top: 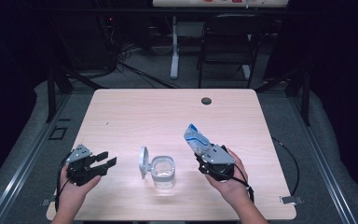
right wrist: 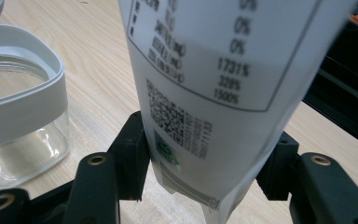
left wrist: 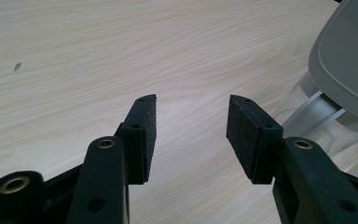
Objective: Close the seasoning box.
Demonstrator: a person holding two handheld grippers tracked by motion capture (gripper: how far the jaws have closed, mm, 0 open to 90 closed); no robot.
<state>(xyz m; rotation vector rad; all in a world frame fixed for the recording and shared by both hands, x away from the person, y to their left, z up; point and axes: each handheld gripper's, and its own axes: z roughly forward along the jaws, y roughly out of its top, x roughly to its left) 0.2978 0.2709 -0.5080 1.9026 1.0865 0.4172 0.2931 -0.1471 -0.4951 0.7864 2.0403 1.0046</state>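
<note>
Glossy printed pouch (right wrist: 214,88), square glass jar (top: 162,171), hinged lid (top: 143,161)

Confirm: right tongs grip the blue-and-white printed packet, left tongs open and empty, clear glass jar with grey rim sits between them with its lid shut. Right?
Not quite: the lid is open. The high view shows the grey hinged lid standing up at the left side of the clear glass jar with grey rim. The rest holds: right tongs grip the blue-and-white printed packet, left tongs open and empty.

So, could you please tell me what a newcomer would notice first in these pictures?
Probably the blue-and-white packet held up in the right tool, tilted toward the middle of the table. Next, the clear jar with its grey lid flipped open, between the two hands. The left tool waits open beside it.
</note>
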